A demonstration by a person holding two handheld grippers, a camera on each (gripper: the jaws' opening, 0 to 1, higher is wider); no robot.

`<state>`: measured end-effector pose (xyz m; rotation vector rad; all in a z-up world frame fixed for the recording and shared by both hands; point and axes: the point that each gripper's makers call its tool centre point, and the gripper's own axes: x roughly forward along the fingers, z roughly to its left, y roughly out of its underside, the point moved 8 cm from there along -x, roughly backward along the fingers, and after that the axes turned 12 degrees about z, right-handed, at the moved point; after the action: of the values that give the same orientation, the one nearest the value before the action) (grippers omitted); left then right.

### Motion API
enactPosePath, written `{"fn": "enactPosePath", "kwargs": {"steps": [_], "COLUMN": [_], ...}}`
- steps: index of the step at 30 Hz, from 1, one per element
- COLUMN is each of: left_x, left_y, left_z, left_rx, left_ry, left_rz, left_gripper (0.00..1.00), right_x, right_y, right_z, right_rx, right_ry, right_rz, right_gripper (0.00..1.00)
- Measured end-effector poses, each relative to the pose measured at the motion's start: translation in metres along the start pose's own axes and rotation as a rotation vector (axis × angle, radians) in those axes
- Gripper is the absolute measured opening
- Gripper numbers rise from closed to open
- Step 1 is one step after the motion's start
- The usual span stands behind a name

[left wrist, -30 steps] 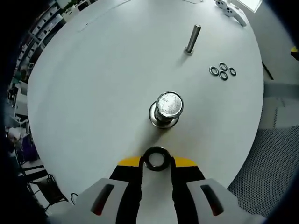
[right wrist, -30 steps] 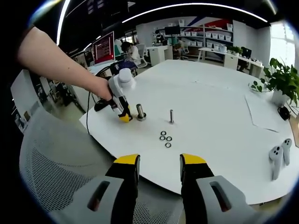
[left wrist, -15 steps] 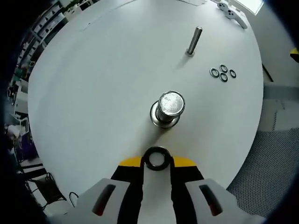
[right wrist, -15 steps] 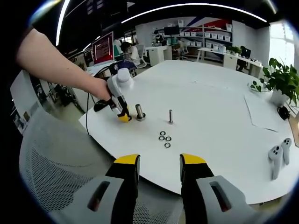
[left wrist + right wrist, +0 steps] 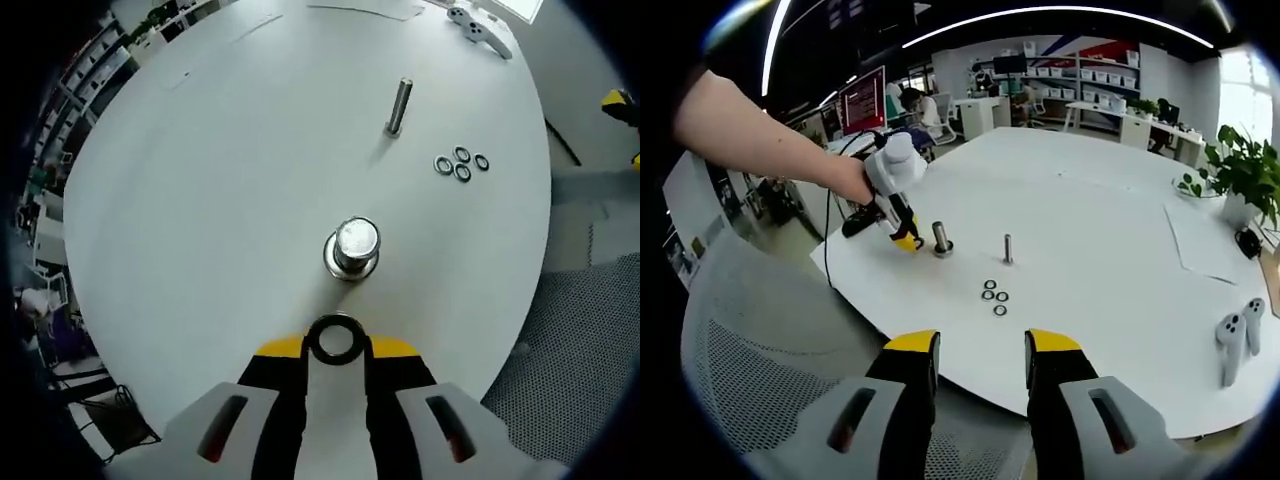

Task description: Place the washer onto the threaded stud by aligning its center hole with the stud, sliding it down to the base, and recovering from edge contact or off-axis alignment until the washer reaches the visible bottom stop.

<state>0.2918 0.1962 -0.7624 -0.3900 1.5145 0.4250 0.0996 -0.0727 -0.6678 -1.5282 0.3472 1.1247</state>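
— Where's the washer right now?

— Pinched between the yellow tips of the left gripper, held flat-on so its centre hole faces the camera. That suits the job: the hole is carried open and unobstructed, ready to be lined up over a stud.

— And the stud?

— The thick threaded stud stands upright on its flanged base just ahead of those tips, a little to the right of their centre line. The washer is apart from it, not yet over the top. In the right gripper view the left gripper sits just beside the stud, tilted down toward the table.

— Anything else out there?

— Farther ahead, a thinner stud also stands upright, and to its right lie four spare washers in a tight cluster, presumably stock for later placements. Two white controllers lie far to the right.

— What's the right gripper doing?

— The right gripper hangs back over the table's near edge, jaws apart with nothing between them, well away from the work. My guess is it's simply kept clear.

— Next concern?

— Centring the hole over the stud's top; coming in slightly off-axis, the rim could catch on the edge.
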Motion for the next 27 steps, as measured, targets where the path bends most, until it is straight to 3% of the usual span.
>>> {"fn": "enactPosePath", "kwargs": {"steps": [5,11,18,27], "left_x": [-0.015,-0.030,-0.049,-0.049], "left_y": [-0.006,-0.017,-0.028,-0.042], "left_z": [0.003,0.001,0.005,-0.003], "left_rx": [-0.042,-0.032,-0.031,0.036], "left_ry": [0.026,0.037,0.022,0.011], "left_rz": [-0.052,-0.035,-0.073,-0.061], "left_gripper": [0.19,0.19,0.19,0.19], "right_x": [0.000,0.000,0.000,0.000], "right_y": [0.000,0.000,0.000,0.000], "right_z": [0.000,0.000,0.000,0.000], "right_rx": [0.001,0.000,0.000,0.000], "right_ry": [-0.001,-0.003,-0.003,-0.003], "right_rz": [-0.001,-0.001,0.000,0.001], "right_gripper": [0.36,0.36,0.36,0.36]}}
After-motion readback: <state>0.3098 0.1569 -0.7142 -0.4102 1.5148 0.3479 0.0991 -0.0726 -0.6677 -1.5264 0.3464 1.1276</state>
